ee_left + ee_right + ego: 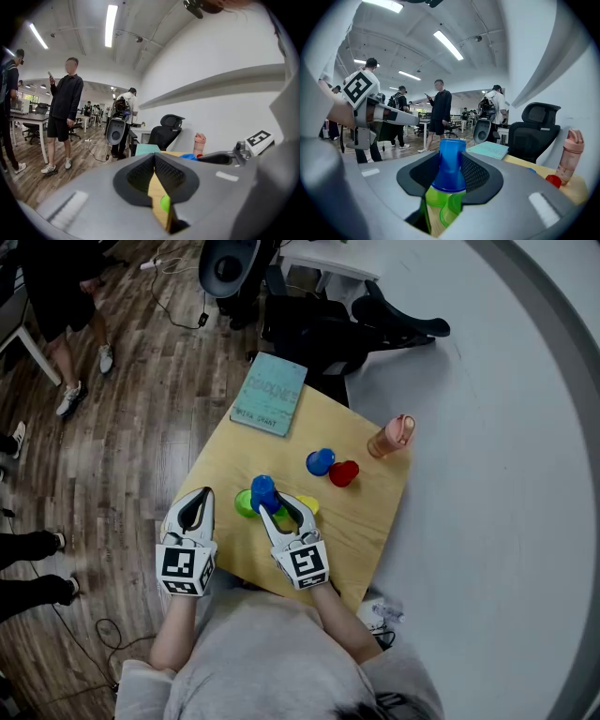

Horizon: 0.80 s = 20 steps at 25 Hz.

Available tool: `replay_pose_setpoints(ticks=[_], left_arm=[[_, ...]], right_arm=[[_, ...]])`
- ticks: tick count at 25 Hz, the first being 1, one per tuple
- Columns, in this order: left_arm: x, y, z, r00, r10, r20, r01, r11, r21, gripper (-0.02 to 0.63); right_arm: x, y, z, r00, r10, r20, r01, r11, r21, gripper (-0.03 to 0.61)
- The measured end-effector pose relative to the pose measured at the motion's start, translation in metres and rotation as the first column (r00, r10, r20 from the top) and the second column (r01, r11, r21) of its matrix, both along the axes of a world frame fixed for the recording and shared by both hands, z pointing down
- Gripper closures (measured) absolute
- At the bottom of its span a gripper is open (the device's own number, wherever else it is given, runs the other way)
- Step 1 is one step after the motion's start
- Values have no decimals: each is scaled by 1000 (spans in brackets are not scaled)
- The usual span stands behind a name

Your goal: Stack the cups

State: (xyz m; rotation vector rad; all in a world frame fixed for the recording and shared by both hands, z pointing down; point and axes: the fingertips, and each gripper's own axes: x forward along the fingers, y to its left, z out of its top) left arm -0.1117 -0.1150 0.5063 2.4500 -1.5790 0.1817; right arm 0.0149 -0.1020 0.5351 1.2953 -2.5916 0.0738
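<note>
My right gripper point(279, 505) is shut on a blue cup point(263, 493), which is upside down with its rim at the green cups point(246, 505) on the wooden table point(366, 521). In the right gripper view the blue cup point(451, 164) fills the gap between the jaws of the right gripper point(451, 157), with the green cups point(440, 202) right under it. A yellow cup point(308, 505) peeks out beside the gripper. Another blue cup point(320, 462) and a red cup point(343, 473) stand farther back. My left gripper point(196, 498) hovers at the table's left edge, shut and empty, its jaws point(153, 159) meeting.
A teal book point(270, 394) lies at the table's far left corner and a pink bottle point(391, 437) stands at its right edge. Black office chairs point(347, 324) stand behind the table. People point(63, 117) stand on the wood floor to the left.
</note>
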Motion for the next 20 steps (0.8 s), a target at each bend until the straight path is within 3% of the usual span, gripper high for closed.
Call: replay_pose_setpoints(ticks=[14,20], left_arm=[[2,5,1,1000,5,-2,-5,1000,-2,555],[5,7,2,1000,8,-3,-8,1000,-5,555]], right_arm=[[3,23,13,997,-37,-68,35,999,-33,445],[9,21,16,997,-10,-80,7,999,-33,445]])
